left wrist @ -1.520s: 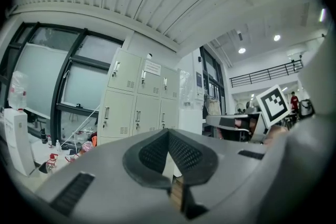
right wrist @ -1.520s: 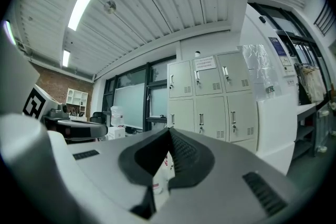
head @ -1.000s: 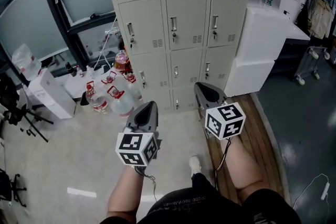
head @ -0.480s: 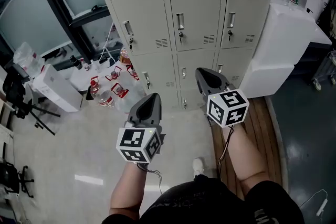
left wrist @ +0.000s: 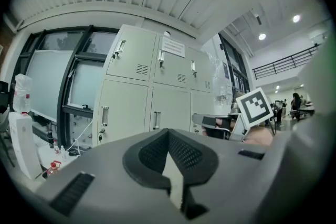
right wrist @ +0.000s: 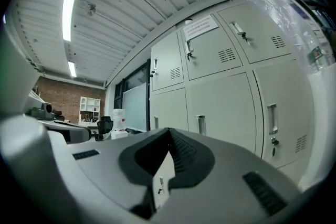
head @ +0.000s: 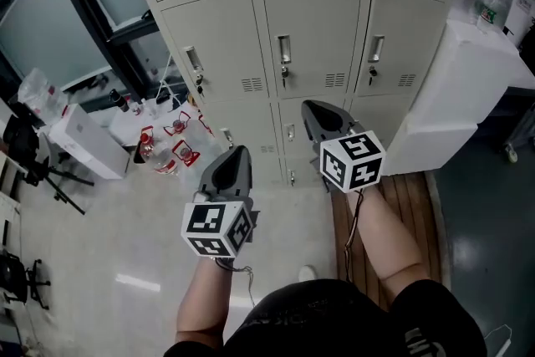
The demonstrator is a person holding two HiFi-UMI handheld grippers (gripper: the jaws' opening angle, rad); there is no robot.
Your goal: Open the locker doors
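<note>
Facing closed locker doors (head: pixel 313 42) with left gripper (head: pixel 236 153) and right gripper (head: pixel 313 109) both clamped shut.
Nearest, held out over pale floor (head: pixel 100 247), pinching nothing, right one further forward. Beyond, well apart from both tips, a grid of beige doors, every one shut, with what look like keys under the handles. Left of lockers, water bottles (head: pixel 167 148); right, stacked white boxes (head: pixel 456 88).

Bright, even light from a ceiling tube (right wrist: pixel 70 0) — gripper views bow fisheye, corners black.
</note>
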